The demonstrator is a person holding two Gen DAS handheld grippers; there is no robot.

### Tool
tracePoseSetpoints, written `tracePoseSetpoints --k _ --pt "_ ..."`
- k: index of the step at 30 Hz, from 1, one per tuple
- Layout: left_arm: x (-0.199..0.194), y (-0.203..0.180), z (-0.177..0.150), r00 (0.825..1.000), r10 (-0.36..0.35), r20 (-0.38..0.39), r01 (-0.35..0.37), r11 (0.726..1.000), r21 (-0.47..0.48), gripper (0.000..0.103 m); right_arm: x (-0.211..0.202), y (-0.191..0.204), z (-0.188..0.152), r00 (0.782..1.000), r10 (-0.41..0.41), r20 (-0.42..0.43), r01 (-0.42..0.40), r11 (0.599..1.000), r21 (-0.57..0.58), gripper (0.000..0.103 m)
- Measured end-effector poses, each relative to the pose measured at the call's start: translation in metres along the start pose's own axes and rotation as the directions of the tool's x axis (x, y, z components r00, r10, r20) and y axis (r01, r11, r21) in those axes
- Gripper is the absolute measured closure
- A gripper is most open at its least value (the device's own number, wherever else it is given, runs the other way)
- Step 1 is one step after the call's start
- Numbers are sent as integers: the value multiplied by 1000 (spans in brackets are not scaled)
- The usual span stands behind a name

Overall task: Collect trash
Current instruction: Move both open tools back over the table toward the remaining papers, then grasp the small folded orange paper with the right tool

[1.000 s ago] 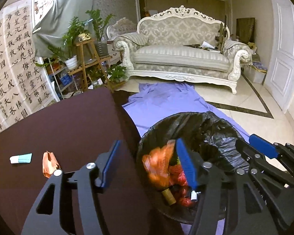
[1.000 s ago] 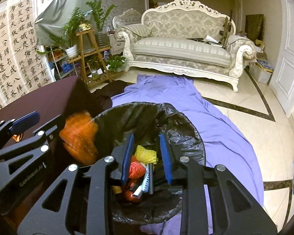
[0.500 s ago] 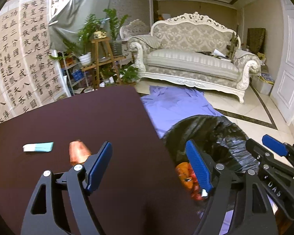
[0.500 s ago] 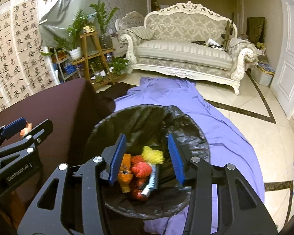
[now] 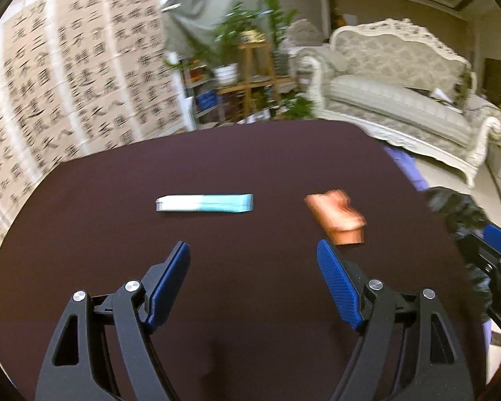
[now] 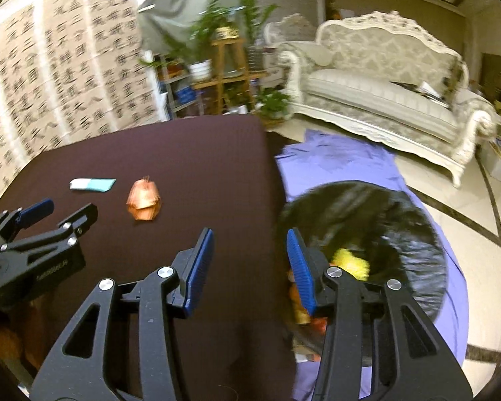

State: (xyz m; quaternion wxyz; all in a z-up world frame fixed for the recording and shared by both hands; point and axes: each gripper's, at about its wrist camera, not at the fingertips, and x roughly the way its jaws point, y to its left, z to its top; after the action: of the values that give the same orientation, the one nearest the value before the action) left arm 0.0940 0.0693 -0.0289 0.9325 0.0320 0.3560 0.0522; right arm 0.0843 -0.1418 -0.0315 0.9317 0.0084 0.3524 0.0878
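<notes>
Your left tool [image 5: 252, 250] has a black frame with blue ribbed pads, and your right tool [image 6: 250, 237] matches it. The counter [image 5: 250, 160] below is a plain dark maroon-brown. At 11 o'clock from the left tool you see a flat wrapper [image 5: 204, 203], white at one end and teal at the other. At 1 o'clock sits a crumpled wrapper [image 5: 337, 217], coppery orange. The bin liner [image 6: 400, 220] is glossy black, with yellow [image 6: 350, 262] and orange scraps inside, on a lilac cloth [image 6: 337, 157]. The sofa [image 6: 384, 83] is cream with damask patterning; the wall scrolls [image 6: 66, 50] are beige with black calligraphy.
</notes>
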Motion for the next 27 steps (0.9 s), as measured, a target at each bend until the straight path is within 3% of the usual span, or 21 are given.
tracePoseSetpoints --k 5,7,15,27 --pt "23 29 2 996 48 -76 -50 999 -21 27 17 32 3 998 35 -52 -37 999 -37 58" --pt "30 35 3 994 36 -102 -40 999 -31 27 23 42 5 997 44 -66 -47 998 -50 58" --pt "55 33 13 985 65 -162 -64 998 15 27 34 53 10 995 45 -84 -50 997 -63 57" --pt "74 32 31 984 87 -158 -83 996 30 27 42 48 13 991 83 -105 -86 996 -29 57"
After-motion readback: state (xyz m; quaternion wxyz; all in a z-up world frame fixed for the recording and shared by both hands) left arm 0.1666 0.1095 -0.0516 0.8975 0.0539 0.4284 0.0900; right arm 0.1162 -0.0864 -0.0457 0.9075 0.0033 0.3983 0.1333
